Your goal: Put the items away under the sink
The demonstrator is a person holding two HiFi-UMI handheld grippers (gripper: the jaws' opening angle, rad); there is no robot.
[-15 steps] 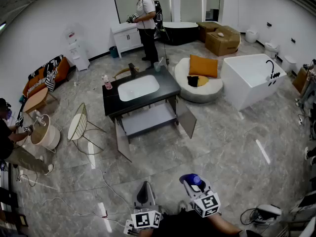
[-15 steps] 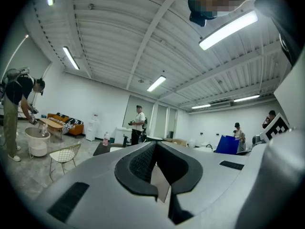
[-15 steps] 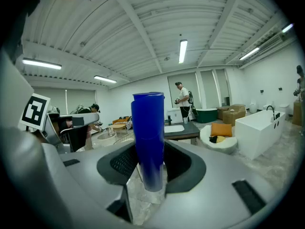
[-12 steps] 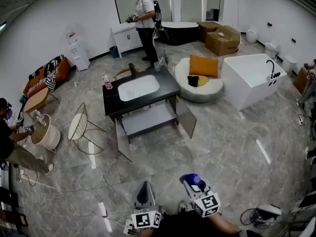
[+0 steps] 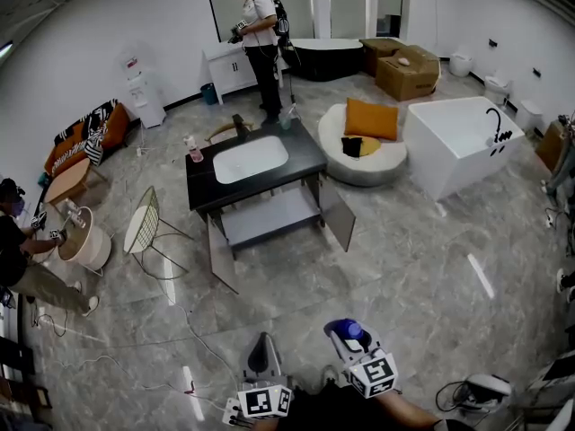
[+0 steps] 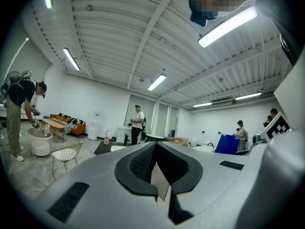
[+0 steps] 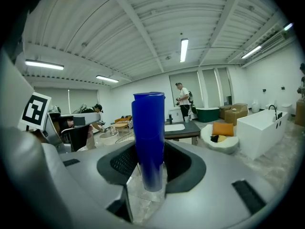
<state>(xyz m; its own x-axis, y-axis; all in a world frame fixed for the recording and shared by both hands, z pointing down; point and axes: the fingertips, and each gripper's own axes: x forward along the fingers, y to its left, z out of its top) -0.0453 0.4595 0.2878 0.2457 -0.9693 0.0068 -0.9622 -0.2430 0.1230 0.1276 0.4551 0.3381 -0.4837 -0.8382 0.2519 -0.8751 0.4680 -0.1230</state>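
1. At the far left of the head view, a person (image 5: 22,263) crouched beside a round white stand (image 5: 85,245). A wire chair (image 5: 144,227) stood just to its right.
2. The black desk (image 5: 305,155) with its white sink basin (image 5: 252,160) stood well ahead of me. The cabinet doors (image 5: 340,215) under it hung open, showing the shelf (image 5: 269,215). A pink bottle (image 5: 191,149) stood on the desk's left edge.
3. My left gripper (image 5: 263,339) sat low in the head view and pointed level. In its own view (image 6: 155,144) the jaws were closed tip to tip.
4. My right gripper (image 5: 343,338) was just beside it and tipped slightly down. Its jaws (image 7: 150,149) were clamped on the lower part of a tall blue cup (image 7: 148,128). The cup stood upright in that grip (image 5: 349,328), over the floor and well apart from the desk.
5. Further right, beyond the desk, an orange cushion (image 5: 370,119) lay on a round white seat (image 5: 359,171). A white bathtub (image 5: 454,146) stood just right of that.
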